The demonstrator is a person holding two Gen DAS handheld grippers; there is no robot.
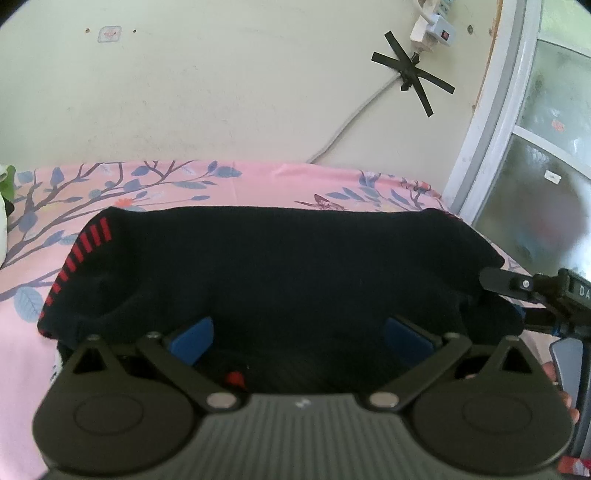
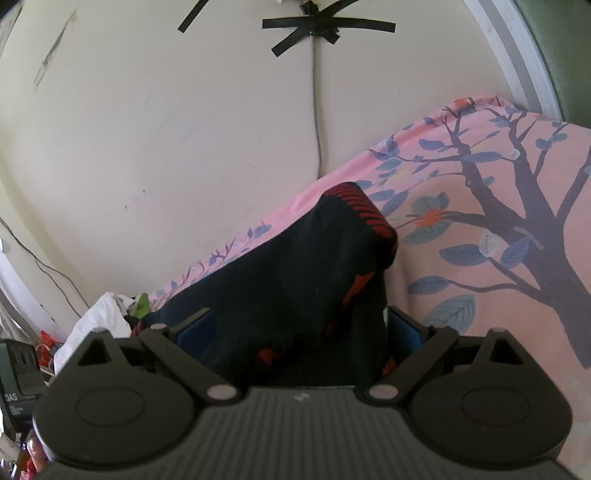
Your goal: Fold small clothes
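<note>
A black garment with red striped trim [image 1: 280,266] lies spread across the pink floral sheet [image 1: 258,181]. My left gripper [image 1: 299,338] sits low over its near edge, blue pads [image 1: 192,339] wide apart, open, the dark cloth lying between and under them. At the garment's right end my right gripper [image 1: 509,299] comes in from the side, one finger above the cloth and one below. In the right wrist view, the right gripper [image 2: 299,332] also stands wide open. The bunched garment [image 2: 295,273] fills the gap between its pads [image 2: 404,330], and the red trim [image 2: 365,210] is folded over at the far end.
The cream wall [image 1: 221,92] rises just behind the bed, with a cable taped on by black crosses [image 1: 410,70] and a power strip [image 1: 436,29]. A window frame [image 1: 491,122] stands at right. White and green clothes [image 2: 107,314] are piled at the left.
</note>
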